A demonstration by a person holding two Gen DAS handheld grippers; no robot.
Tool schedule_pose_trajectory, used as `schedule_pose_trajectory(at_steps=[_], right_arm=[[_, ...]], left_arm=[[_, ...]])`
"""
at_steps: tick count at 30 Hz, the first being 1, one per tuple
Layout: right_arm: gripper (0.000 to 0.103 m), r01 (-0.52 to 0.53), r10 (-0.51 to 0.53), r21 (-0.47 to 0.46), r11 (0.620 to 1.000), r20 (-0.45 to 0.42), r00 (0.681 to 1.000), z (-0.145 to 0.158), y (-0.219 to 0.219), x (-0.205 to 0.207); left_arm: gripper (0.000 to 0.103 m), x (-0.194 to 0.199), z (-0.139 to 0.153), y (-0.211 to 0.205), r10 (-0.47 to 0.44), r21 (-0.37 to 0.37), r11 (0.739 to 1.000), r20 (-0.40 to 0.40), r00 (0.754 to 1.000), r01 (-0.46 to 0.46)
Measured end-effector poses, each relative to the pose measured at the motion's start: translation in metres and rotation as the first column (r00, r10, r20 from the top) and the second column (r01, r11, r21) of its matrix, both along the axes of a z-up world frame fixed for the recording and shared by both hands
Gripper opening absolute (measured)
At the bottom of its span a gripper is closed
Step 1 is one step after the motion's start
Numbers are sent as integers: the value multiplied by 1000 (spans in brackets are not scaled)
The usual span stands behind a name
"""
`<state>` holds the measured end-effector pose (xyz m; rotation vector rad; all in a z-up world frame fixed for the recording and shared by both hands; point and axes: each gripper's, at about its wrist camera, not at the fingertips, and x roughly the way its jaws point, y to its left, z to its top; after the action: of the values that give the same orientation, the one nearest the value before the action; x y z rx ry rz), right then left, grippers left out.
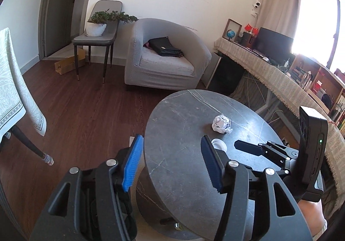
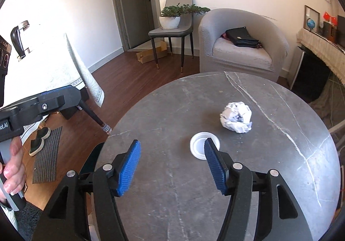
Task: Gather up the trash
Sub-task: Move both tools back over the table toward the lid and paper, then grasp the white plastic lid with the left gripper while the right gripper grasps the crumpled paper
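Note:
A crumpled white paper ball (image 2: 236, 116) lies near the middle of the round grey stone table (image 2: 163, 111). It also shows in the left wrist view (image 1: 221, 124). A small white round lid (image 2: 199, 146) lies just in front of it, and shows in the left wrist view (image 1: 219, 144). My right gripper (image 2: 172, 150) is open and empty above the table, its right fingertip over the lid's edge. My left gripper (image 1: 172, 144) is open and empty at the table's left edge (image 1: 151, 133). The right gripper's black body (image 1: 280, 152) shows in the left wrist view.
A grey armchair (image 2: 241, 45) with a black bag (image 2: 241, 37) stands beyond the table. A chair holds a potted plant (image 2: 172, 17). A cloth-covered table (image 2: 54, 64) stands at left, a draped desk (image 1: 269, 68) at right. A mat and shoes (image 2: 41, 137) lie on the wooden floor.

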<state>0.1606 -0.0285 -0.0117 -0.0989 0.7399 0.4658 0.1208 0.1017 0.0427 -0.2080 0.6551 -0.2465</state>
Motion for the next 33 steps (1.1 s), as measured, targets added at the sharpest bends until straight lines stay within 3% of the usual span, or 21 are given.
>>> schedule_pose_trajectory(at_steps=[11,15,23,33], right_arm=[[66,107,-107,29,994,-14,994,-2,-63,24],[80,129,-128,45,991,-26,991,-3,-83,30],[80,190,-183,118,975,-62,981,-4,-118,39],[80,206,-196,113,972,-88,977,-12,-132,46]], left_arm=[[66,36,-25,-61,-94,74,992,-59,994,98],[66,48,-35,-78,-115,83,989,-91,989,122],[65,62,-57,-118,-167,141,972,-145,975,188],[60,84,-80,-151,-168,197,958,-202,965,208]])
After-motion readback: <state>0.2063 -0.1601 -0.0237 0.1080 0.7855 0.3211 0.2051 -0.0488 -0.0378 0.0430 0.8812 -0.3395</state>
